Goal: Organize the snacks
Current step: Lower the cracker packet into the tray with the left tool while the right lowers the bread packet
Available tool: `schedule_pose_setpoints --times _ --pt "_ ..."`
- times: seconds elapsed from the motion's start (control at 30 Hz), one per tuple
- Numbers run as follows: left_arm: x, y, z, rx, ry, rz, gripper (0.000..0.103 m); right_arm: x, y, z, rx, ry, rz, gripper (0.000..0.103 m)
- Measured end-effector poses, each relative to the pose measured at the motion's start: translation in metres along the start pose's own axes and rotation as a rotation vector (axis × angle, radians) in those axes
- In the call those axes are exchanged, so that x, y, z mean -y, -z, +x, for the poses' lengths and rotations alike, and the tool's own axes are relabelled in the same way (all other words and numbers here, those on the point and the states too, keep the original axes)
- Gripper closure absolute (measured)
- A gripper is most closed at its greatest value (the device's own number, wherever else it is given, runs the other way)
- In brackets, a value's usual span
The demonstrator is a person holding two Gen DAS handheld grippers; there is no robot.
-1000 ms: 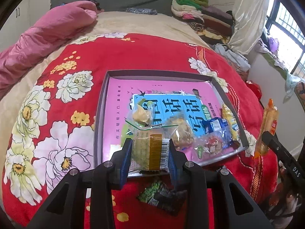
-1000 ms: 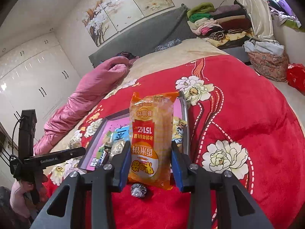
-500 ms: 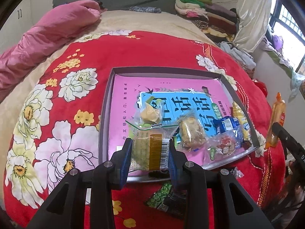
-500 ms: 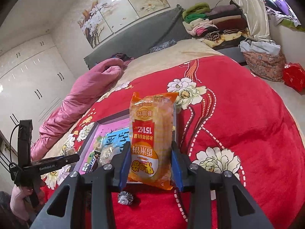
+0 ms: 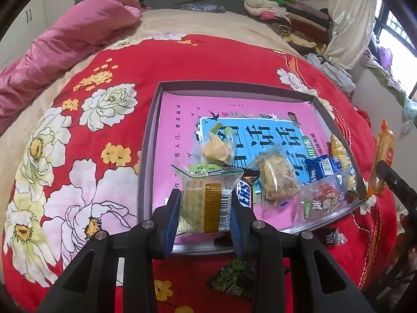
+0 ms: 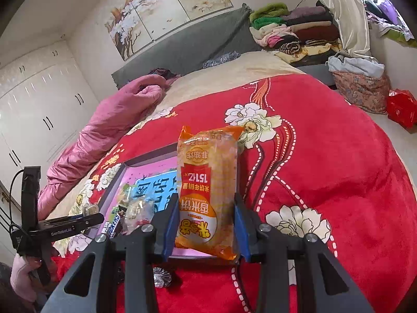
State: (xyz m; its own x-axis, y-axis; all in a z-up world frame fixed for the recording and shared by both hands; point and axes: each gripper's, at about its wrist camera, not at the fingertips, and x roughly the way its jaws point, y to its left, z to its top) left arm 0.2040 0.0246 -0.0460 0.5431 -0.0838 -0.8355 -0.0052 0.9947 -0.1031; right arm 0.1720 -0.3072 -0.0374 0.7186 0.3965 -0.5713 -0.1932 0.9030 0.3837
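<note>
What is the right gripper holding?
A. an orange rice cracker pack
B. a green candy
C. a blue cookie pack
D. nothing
A: in the right wrist view the right gripper is shut on the orange pack, which stands upright between its fingers.

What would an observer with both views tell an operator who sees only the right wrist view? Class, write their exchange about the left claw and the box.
Operator: What does the left claw hold?
Observer: The left claw is shut on a green-and-gold packet with a barcode, above the near end of the grey box.
Operator: My orange rice cracker pack hides the box's right side. What lies there?
Observer: A blue packet and a clear-wrapped red sweet, close to the right wall.
Operator: Anything loose on the blanket nearby?
Observer: A dark green packet lies on the red blanket, just outside the box's near edge.
</note>
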Motion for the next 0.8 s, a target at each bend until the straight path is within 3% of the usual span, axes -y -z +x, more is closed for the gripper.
schedule_pose_setpoints --times 0.43,0.8 --pt "-0.002 0.008 0.014 -0.013 -0.063 0.031 0.067 -0.004 -0.001 0.012 -0.01 -0.005 -0.023 0.064" --pt "-0.003 0.011 0.022 -0.03 -0.068 0.032 0.067 -0.011 0.0 0.021 -0.028 -0.007 -0.05 0.064"
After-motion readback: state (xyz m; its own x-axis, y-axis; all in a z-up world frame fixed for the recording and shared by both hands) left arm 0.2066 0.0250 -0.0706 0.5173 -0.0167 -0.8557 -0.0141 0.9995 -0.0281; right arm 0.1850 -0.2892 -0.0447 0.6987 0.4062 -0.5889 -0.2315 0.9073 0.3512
